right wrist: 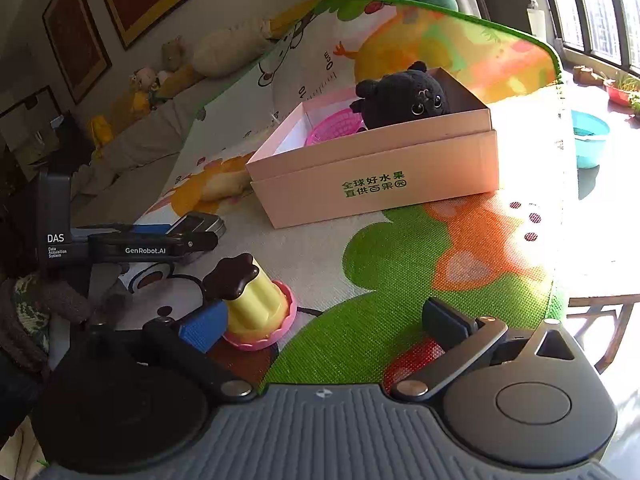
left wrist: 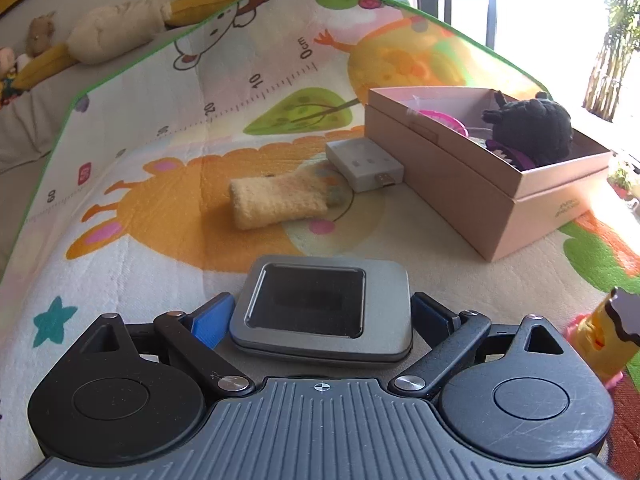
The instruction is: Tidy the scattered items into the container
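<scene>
A grey tin (left wrist: 320, 308) with a dark window lies between the blue pads (left wrist: 212, 322) of my left gripper (left wrist: 322, 312), and both pads touch its sides. Beyond it on the play mat (left wrist: 160, 128) lie a yellow knitted pouch (left wrist: 276, 202) and a white adapter (left wrist: 364, 164). The adapter lies against the pink cardboard box (left wrist: 480, 200). The box (right wrist: 376, 168) holds a black plush (right wrist: 404, 94) and a pink basket (right wrist: 336, 128). My right gripper (right wrist: 324, 322) is open wide; a yellow pudding toy (right wrist: 256, 304) stands just inside its left pad. The left gripper (right wrist: 152, 246) shows side-on with the tin (right wrist: 200, 220).
Soft toys and cushions (left wrist: 116, 32) line a sofa behind the mat. A teal basin (right wrist: 588, 136) sits right of the box near the sunlit windows. The mat's green edge (right wrist: 558, 304) ends at the right, and a person's sleeve (right wrist: 24, 320) shows at far left.
</scene>
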A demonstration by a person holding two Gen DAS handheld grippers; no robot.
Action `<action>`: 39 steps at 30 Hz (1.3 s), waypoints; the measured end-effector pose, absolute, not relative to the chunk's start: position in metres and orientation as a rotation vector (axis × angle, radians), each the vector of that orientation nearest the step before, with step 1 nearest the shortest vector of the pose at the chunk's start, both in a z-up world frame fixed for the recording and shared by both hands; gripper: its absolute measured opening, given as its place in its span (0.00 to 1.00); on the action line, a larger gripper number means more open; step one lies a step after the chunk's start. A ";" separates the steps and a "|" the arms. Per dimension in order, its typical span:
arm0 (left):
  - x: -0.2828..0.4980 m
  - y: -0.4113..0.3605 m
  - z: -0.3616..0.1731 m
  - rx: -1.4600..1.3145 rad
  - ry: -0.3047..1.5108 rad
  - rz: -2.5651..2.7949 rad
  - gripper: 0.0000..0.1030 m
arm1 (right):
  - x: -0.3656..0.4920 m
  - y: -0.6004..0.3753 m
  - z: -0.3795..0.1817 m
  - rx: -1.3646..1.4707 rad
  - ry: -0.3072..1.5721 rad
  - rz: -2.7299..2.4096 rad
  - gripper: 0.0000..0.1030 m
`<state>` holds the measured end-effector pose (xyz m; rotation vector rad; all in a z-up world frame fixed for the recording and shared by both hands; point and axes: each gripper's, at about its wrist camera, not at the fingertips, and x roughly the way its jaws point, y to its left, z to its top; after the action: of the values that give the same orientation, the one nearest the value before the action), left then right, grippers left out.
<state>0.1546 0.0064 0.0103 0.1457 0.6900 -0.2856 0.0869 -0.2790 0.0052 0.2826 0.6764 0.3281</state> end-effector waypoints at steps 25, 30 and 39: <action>0.051 -0.006 0.009 0.092 0.698 -0.236 1.00 | 0.083 -0.215 0.019 -0.162 0.695 0.470 0.83; 0.051 -0.006 0.009 0.086 0.696 -0.238 1.00 | 0.102 -0.210 0.012 -0.147 0.723 0.462 0.76; 0.052 -0.005 0.009 0.090 0.701 -0.242 1.00 | 0.086 -0.208 0.015 -0.182 0.689 0.428 0.54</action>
<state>0.0516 -0.0046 0.0093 0.0895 0.7007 -0.2419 0.0863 -0.2079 0.0154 -0.1815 0.6889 0.4277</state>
